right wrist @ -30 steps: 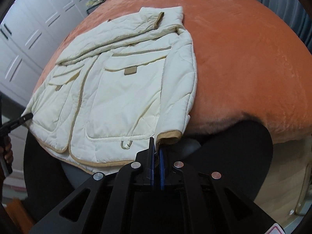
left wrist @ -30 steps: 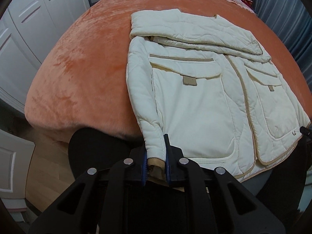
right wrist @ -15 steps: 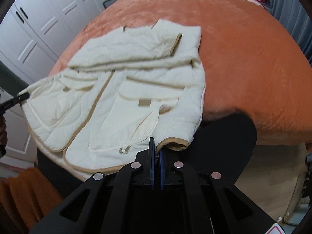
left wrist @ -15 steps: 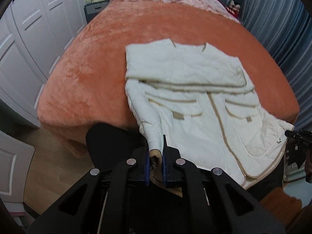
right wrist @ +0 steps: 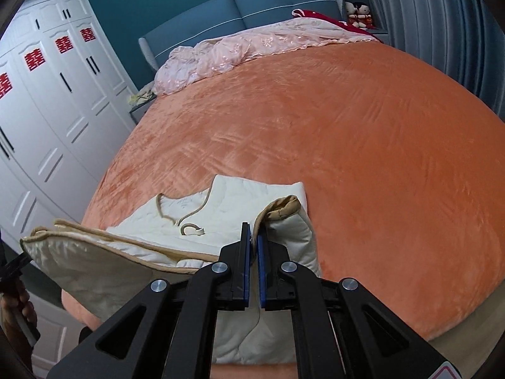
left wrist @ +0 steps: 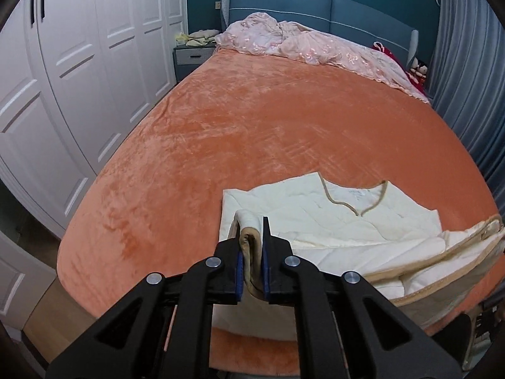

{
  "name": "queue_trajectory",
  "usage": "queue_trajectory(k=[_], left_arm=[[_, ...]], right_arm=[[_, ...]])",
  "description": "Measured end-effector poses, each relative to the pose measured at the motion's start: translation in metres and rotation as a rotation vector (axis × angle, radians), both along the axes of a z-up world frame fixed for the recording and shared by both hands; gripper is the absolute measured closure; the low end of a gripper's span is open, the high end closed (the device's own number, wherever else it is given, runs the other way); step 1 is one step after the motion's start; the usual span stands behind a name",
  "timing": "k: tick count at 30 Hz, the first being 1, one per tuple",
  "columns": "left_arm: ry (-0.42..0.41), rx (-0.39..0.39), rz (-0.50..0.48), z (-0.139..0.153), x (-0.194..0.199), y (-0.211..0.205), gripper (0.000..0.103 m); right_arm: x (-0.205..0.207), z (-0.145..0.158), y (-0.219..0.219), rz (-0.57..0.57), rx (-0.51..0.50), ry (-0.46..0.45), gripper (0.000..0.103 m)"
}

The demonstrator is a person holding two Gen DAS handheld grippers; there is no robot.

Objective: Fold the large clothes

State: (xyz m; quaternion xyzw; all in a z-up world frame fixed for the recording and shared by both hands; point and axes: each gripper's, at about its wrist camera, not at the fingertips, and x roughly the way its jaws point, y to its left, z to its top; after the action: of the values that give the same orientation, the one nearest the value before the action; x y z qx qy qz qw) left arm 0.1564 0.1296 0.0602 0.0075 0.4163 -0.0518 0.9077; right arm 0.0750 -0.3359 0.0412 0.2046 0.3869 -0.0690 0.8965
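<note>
Both grippers have lifted the jacket's lower end up and forward since a second ago, so the cream jacket (left wrist: 331,221) now lies doubled near the foot of the orange bed (left wrist: 268,126), collar showing. White wardrobe doors (right wrist: 47,110) carry red double-happiness characters (right wrist: 34,60). A small label inside the collar is too small to read. A pink quilt (left wrist: 300,44) is heaped against the blue headboard (left wrist: 315,6), with two dolls (right wrist: 358,12) beside it. The left gripper (left wrist: 251,252) is clamped on a tan-edged cuff; the right gripper (right wrist: 252,252) is nearly closed on the jacket's tan trim.
</note>
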Motion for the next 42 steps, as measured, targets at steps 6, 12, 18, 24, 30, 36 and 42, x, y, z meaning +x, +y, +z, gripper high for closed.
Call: queue_trajectory(k=[6,12,18,24,30,36,42], left_arm=[[0.073,0.068,0.060,-0.051,0.071,-0.018,0.091],[0.103,0.143,0.097,-0.086,0.101,-0.019,0.038],[-0.010,0.059,0.073,-0.052,0.093,0.005,0.019],[0.108,-0.012,-0.028,-0.073,0.103,-0.008,0.019],[0.243,-0.092,-0.015,-0.121,0.117,-0.017,0.038],[0.212,-0.097,0.017,-0.114,0.130,-0.021,0.089],[0.181,-0.044,0.055,-0.105,0.156,-0.029,0.091]], right_arm=[[0.056,-0.040,-0.018,-0.064,0.062,0.011,0.099],[0.074,-0.059,-0.028,-0.099,0.135,-0.036,0.086],[0.057,-0.042,-0.034,-0.143,0.125,-0.136,0.057],[0.071,-0.069,-0.028,-0.113,0.025,-0.009,0.046],[0.083,-0.100,-0.029,-0.108,0.038,0.083,0.050],[0.099,-0.097,-0.034,-0.116,0.039,0.057,0.095],[0.125,-0.087,-0.037,-0.162,0.006,0.035,0.096]])
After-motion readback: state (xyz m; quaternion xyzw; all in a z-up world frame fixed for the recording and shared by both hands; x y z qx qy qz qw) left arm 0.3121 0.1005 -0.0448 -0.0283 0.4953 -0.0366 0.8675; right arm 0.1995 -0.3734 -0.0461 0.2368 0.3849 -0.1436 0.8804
